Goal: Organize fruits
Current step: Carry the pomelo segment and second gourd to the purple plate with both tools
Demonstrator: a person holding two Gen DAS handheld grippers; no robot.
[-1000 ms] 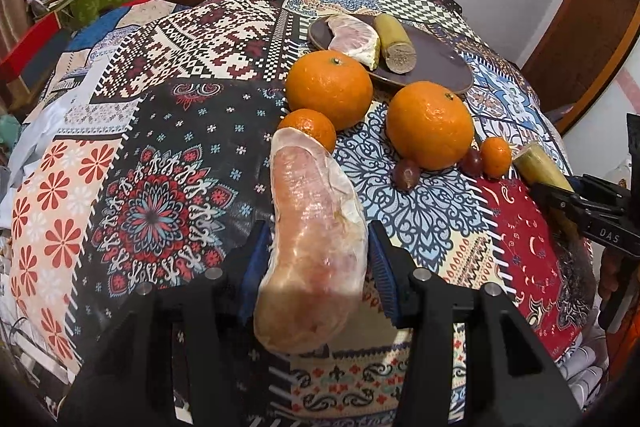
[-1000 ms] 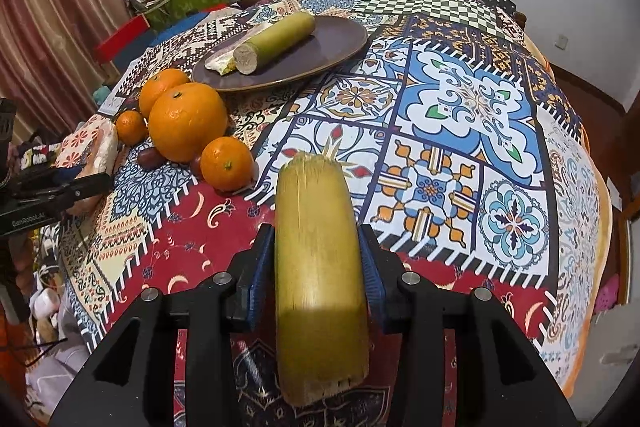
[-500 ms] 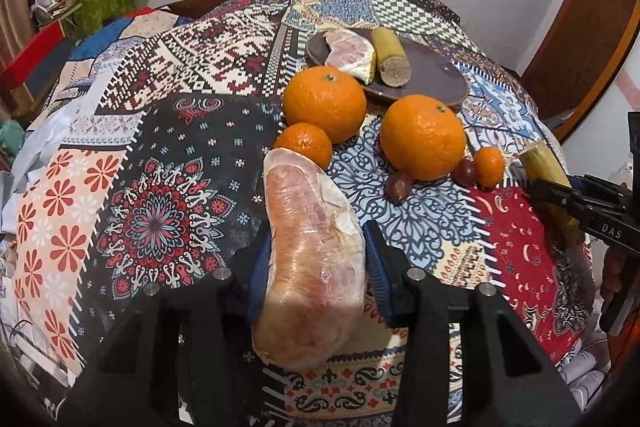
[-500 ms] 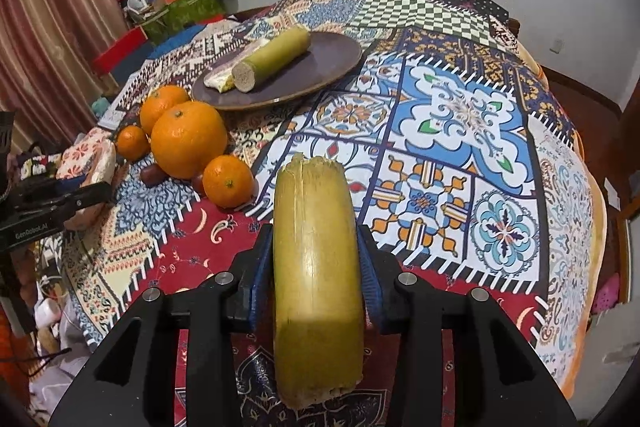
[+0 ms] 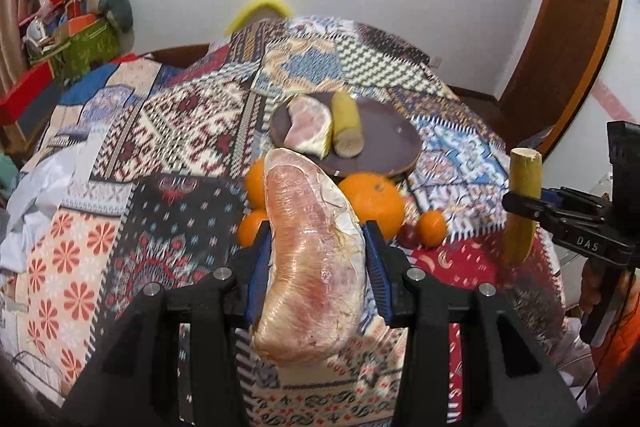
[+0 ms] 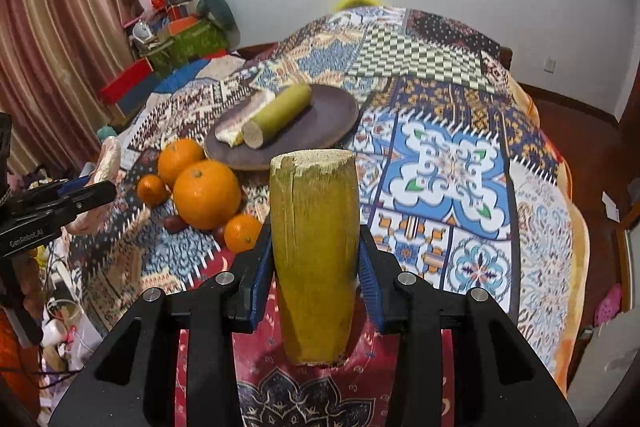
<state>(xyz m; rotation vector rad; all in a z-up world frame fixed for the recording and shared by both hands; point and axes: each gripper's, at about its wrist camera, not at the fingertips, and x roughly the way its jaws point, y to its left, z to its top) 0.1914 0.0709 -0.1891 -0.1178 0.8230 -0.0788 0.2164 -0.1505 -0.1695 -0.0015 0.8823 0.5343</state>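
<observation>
My left gripper [image 5: 316,259] is shut on a wrapped pink pomelo wedge [image 5: 312,259], held above the table's near edge. My right gripper [image 6: 316,267] is shut on a yellow-green sugarcane piece [image 6: 314,259], held upright above the red cloth patch; it also shows in the left wrist view [image 5: 522,207]. A dark brown plate [image 6: 320,123] farther back holds another pomelo wedge [image 5: 310,131] and another sugarcane piece [image 6: 280,115]. Several oranges [image 6: 206,195] and small dark fruits [image 6: 174,223] lie in front of the plate.
A patchwork cloth [image 6: 448,163] covers the round table. Boxes and bags [image 6: 180,35] are piled at the far left by a curtain. A wooden door frame [image 5: 560,47] stands at the right.
Both grippers have risen and tilted up with their loads; the plate and oranges now sit lower and farther in both views, and more wall shows.
</observation>
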